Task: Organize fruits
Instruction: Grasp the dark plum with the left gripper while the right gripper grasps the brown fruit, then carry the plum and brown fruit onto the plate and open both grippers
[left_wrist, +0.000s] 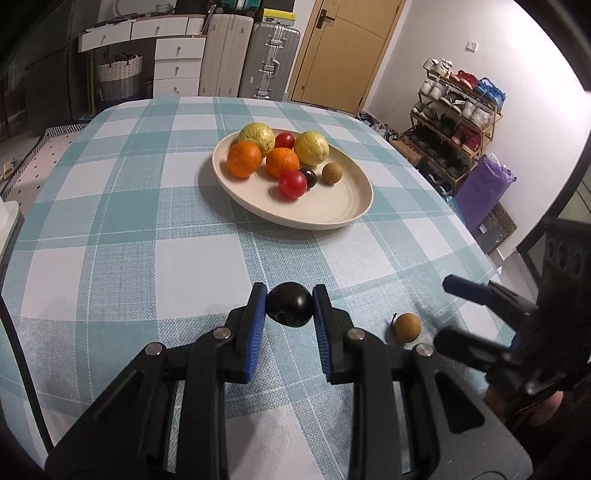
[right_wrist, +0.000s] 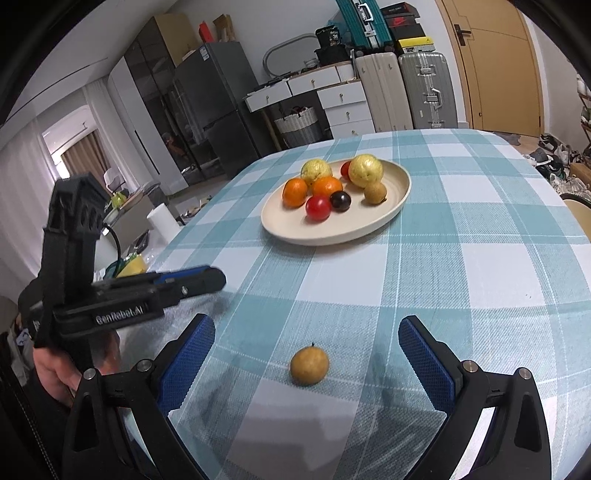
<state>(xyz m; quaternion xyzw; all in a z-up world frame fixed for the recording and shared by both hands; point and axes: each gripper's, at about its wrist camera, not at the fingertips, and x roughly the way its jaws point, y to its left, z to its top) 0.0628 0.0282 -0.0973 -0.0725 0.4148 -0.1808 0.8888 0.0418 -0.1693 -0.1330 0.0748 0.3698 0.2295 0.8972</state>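
My left gripper is shut on a dark plum, holding it just above the checked tablecloth. A small brown longan lies on the cloth to its right. In the right wrist view the longan lies between my open right gripper's blue pads, untouched. A cream plate further back holds two oranges, two yellow-green fruits, two red tomatoes, a dark plum and a longan; it also shows in the right wrist view. The right gripper shows at the left view's right edge.
The table has a blue and white checked cloth. Behind it stand drawers, suitcases and a door. A shoe rack is on the right. The left gripper body and hand show at left in the right wrist view.
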